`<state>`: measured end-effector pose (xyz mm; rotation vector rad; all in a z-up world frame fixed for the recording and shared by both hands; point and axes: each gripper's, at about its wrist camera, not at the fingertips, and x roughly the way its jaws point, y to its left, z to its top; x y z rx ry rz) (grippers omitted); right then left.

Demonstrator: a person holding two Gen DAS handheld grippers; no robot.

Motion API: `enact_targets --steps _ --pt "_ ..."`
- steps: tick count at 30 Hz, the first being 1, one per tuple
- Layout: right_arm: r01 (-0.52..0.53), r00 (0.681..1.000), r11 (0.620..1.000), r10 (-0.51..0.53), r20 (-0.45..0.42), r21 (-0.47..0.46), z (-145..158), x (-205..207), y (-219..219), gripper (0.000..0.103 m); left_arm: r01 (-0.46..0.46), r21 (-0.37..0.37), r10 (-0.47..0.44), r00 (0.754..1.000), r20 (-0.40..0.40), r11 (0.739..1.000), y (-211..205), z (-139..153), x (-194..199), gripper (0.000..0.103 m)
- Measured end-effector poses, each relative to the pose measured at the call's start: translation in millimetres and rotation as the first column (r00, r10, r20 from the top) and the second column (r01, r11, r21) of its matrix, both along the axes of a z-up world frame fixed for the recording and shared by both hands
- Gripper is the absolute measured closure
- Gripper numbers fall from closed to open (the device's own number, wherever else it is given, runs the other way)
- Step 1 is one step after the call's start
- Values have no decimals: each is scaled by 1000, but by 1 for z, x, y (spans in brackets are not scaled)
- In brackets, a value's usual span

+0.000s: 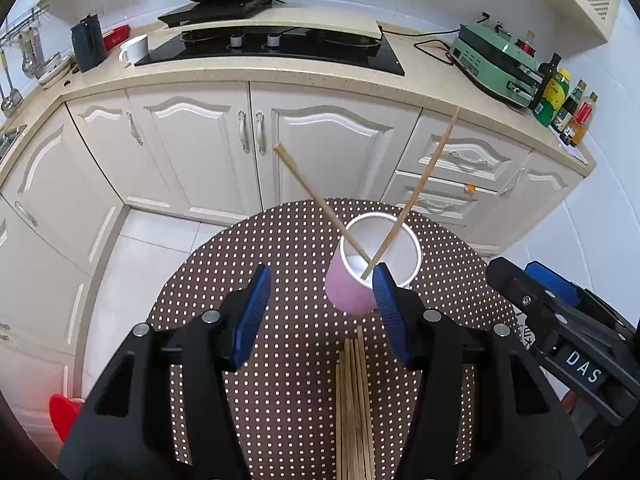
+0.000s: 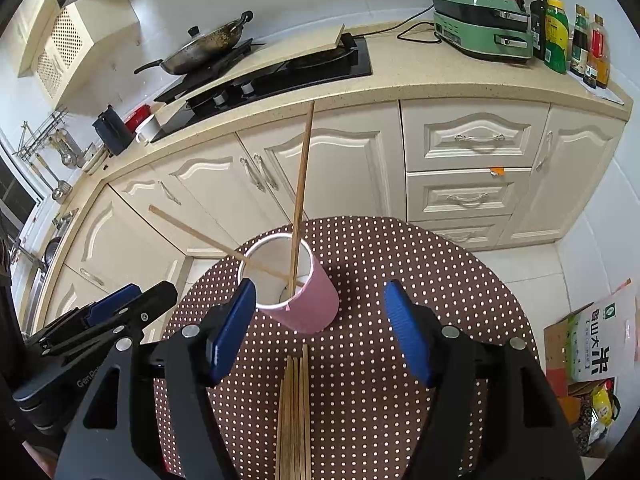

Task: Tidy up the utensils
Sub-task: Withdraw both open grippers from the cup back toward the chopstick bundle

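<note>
A pink paper cup (image 1: 352, 292) with a white inside stands upright on my round brown counter (image 1: 280, 248) with white dots. Two thin wooden chopsticks (image 1: 320, 204) lean crossed inside it. A bundle of chopsticks (image 1: 354, 400) lies flat just in front of the cup. My left tool (image 1: 320, 312) and my right tool (image 2: 320, 328) both hang open, holding nothing.

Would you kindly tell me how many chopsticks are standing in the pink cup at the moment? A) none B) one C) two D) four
C: two chopsticks lean crossed inside the pink cup, while the rest of the bundle lies flat on the dotted table.
</note>
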<state>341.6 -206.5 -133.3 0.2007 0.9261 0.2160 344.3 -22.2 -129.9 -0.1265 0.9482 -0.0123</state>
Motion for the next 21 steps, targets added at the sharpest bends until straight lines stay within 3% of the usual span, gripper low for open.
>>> enact_targets --steps 21 --pt "-60 980 995 43 -194 -81 -70 -30 23 38 -3 11 5 985 -174 1000 13 -67 -37 49"
